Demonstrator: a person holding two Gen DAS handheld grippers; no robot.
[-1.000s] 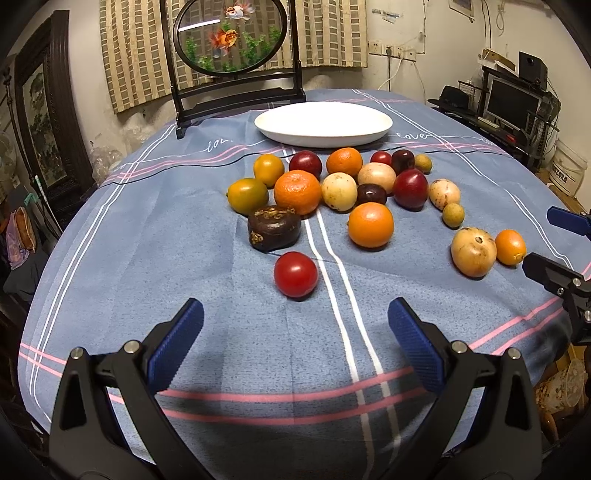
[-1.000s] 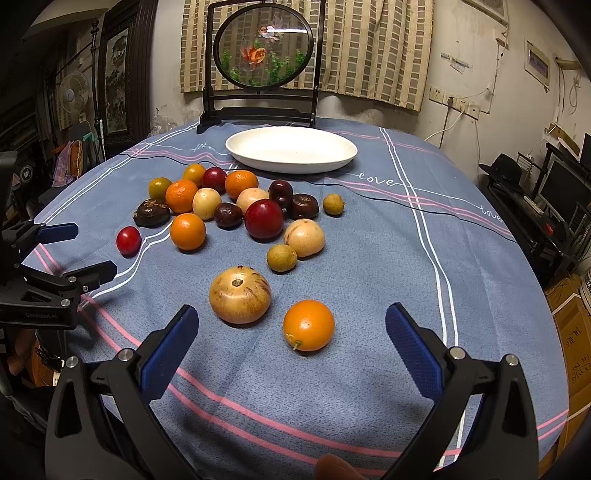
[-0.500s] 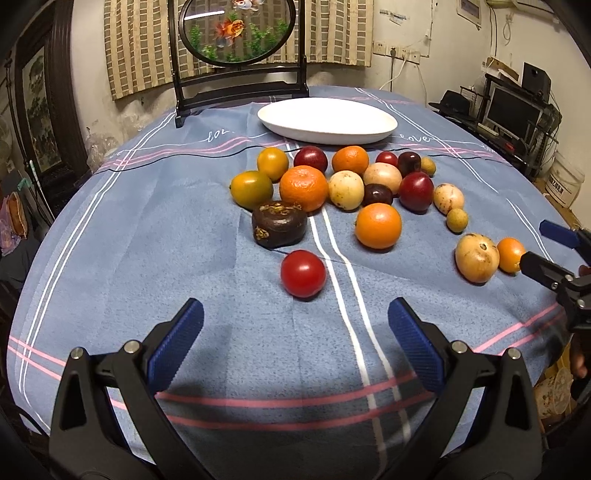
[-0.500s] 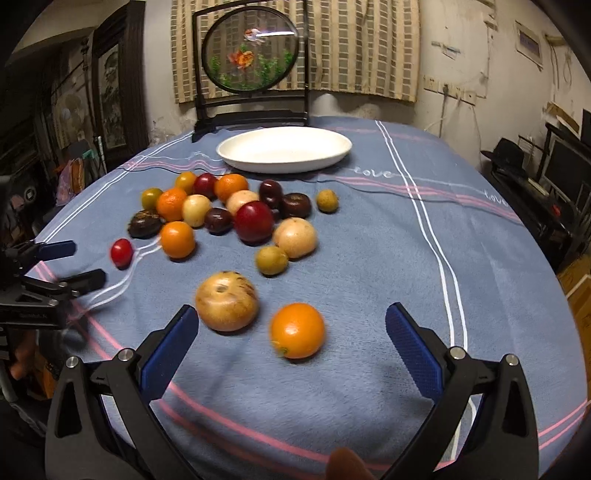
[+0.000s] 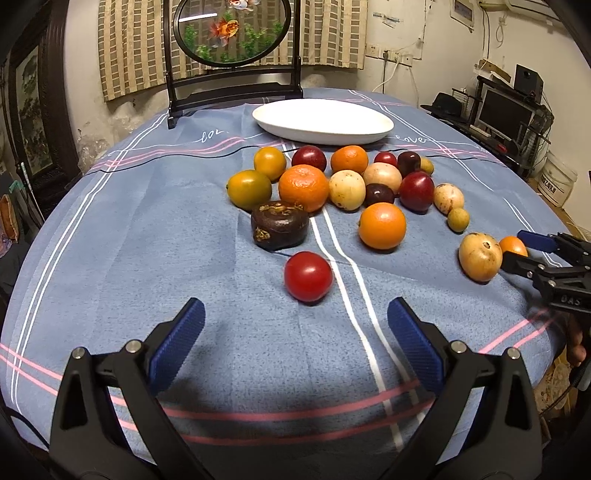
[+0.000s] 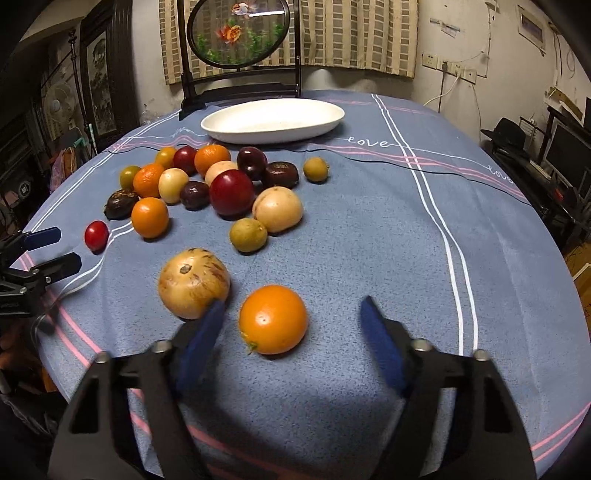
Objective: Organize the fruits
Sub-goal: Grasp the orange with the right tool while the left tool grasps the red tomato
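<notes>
**Fruit on a blue cloth, both tools spread**

Left wrist view: the left tool (image 5: pixel 295 325) hangs low over the near edge of the worktop (image 5: pixel 110 240), its blue-padded fingers wide apart with nothing between them; a red tomato (image 5: pixel 308 276) lies just ahead of the gap, apart from both pads; beyond it sit a dark flattened fruit (image 5: pixel 279 224) and an orange (image 5: pixel 382 225), then a tight cluster of fruits (image 5: pixel 347 177) in orange, yellow, pale and dark red; a white oval dish (image 5: pixel 322 121) rests behind the cluster, holding no fruit; the worktop wears a blue cloth with white and pink stripes and a stitched word; at the back stands a round framed goldfish panel (image 5: pixel 231 31) on a dark stand, before checked curtains (image 5: pixel 136 40); a monitor (image 5: pixel 508 112) and shelves crowd the room at the right; the right tool (image 5: pixel 522 247) enters from the right edge beside a speckled tan fruit (image 5: pixel 480 256).

Right wrist view: the right tool (image 6: pixel 291 325) is spread apart around a small orange (image 6: pixel 273 319), not touching it, though the fingers are blurred; the speckled tan fruit (image 6: pixel 194 282) lies just beside the left finger; the cluster and dish (image 6: pixel 273 120) lie further back; the left tool (image 6: pixel 55 249) shows at the left edge near the tomato (image 6: pixel 96 235); sockets and cables mark the right wall.
</notes>
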